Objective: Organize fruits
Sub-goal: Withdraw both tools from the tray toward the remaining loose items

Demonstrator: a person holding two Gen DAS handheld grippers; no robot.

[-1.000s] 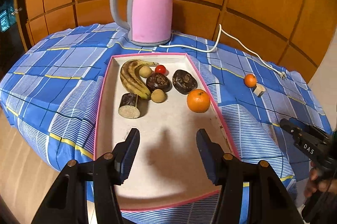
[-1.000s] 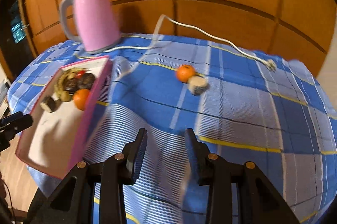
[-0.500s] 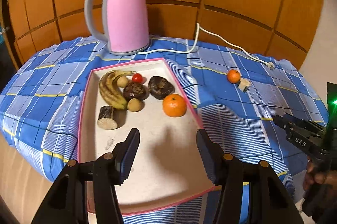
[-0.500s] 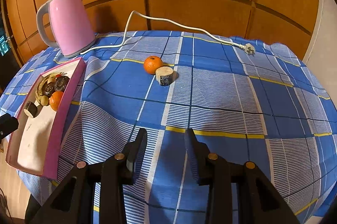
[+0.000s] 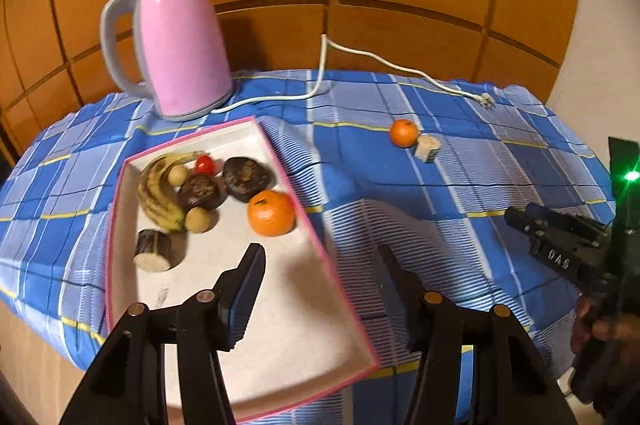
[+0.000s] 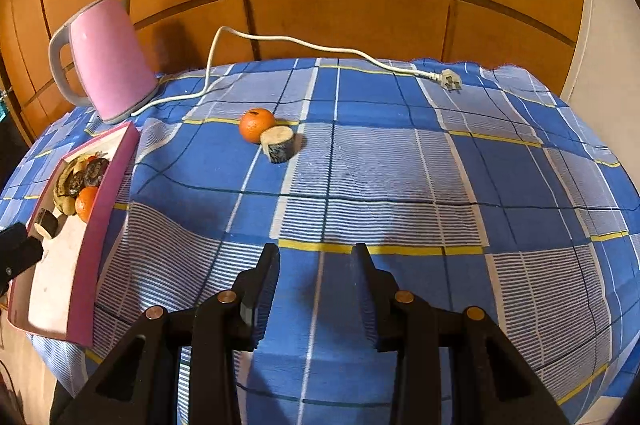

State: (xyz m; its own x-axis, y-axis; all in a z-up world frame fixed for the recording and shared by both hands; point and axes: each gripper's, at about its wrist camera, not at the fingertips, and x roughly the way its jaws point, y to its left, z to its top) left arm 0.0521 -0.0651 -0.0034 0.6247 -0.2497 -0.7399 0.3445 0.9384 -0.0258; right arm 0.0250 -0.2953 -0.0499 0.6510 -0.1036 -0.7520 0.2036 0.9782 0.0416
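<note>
- My left tongs (image 5: pixel 320 277) hang with the jaws apart and nothing between them, over the near end of the pink-rimmed white tray (image 5: pixel 316 245).
- My right tongs (image 6: pixel 316 279) stand narrower, also holding nothing, above the blue checked tablecloth (image 6: pixel 400 165) on the table.
- In the far end of the tray lie a spotted yellow banana (image 5: pixel 158 189), a small red tomato (image 5: pixel 205 164), two dark brown round fruits (image 5: pixel 248 179), two small tan balls (image 5: pixel 199 219), a large orange (image 5: pixel 271 213) and a short cut log piece (image 5: pixel 154 255).
- Out on the cloth, right of the tray, a small orange mandarin (image 6: pixel 257 125) touches a pale cut stub (image 6: pixel 279 143).
- A pink electric kettle (image 6: pixel 110 61) stands at the far left, its white cord (image 6: pixel 320 47) trailing right.
</note>
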